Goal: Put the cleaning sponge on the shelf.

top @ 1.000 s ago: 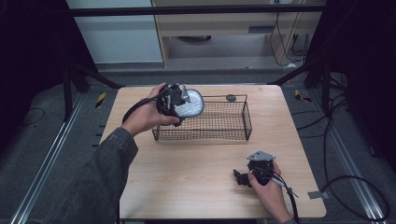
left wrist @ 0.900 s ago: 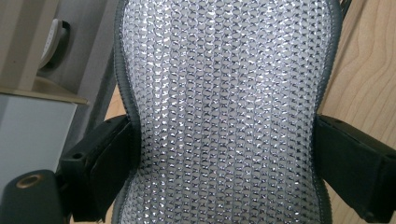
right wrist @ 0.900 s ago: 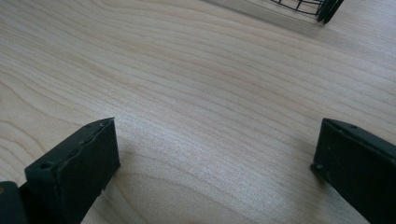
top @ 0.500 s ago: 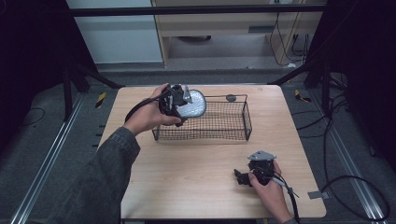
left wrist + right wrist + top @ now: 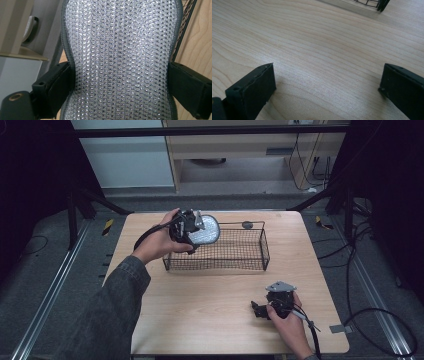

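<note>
A silvery mesh pad with a grey rim (image 5: 206, 231) hangs above the left end of a black wire basket (image 5: 250, 265). My left gripper (image 5: 192, 227) is shut on the silvery mesh pad (image 5: 120, 62), and the black jaws press its two side edges. My right gripper (image 5: 260, 310) rests low on the wooden table (image 5: 200, 310) near the front right, held by a hand. Its jaws stand wide open over bare wood (image 5: 324, 65), with nothing between them.
A small dark round object (image 5: 247, 225) lies on the table behind the basket. A corner of the basket (image 5: 382, 3) shows at the top of the right gripper view. Cables trail off the table's right side. Dark floor surrounds the table.
The left gripper with the pad has shifted very slightly over the basket's left end. The right gripper has stayed put.
</note>
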A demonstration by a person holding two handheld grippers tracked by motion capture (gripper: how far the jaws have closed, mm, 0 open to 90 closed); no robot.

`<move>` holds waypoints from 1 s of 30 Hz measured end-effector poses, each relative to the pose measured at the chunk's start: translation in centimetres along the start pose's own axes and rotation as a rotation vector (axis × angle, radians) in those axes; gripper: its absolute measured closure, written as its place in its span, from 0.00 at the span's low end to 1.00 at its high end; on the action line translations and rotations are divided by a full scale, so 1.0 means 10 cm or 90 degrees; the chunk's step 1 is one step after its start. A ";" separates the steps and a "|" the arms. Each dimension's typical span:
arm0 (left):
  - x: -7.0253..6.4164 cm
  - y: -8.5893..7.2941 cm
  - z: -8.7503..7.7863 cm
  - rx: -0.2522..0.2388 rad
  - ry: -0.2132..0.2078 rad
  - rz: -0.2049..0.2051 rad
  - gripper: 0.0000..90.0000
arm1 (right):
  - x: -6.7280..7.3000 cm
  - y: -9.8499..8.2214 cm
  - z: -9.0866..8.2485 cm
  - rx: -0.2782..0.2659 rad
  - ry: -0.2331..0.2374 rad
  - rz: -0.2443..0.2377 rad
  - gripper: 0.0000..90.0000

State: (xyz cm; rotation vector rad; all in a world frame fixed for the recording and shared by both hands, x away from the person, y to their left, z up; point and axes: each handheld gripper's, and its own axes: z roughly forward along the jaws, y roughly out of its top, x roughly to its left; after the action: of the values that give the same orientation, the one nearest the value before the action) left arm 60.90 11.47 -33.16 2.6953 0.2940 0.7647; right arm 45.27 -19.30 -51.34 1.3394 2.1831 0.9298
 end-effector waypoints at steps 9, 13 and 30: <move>0.00 -0.06 0.11 0.014 -0.004 0.004 0.09 | 0.00 0.00 0.00 0.001 0.001 0.001 0.00; 0.01 -0.11 0.16 0.012 -0.001 -0.005 0.09 | 0.00 0.00 0.00 0.001 0.000 0.001 0.00; 0.06 -0.21 0.38 0.021 -0.012 -0.026 0.09 | 0.00 0.00 0.00 0.000 0.000 0.002 0.00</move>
State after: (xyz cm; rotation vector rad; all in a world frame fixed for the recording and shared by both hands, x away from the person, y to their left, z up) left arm 63.23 12.63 -36.64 2.7166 0.3577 0.7283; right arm 45.24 -19.30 -51.32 1.3436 2.1822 0.9308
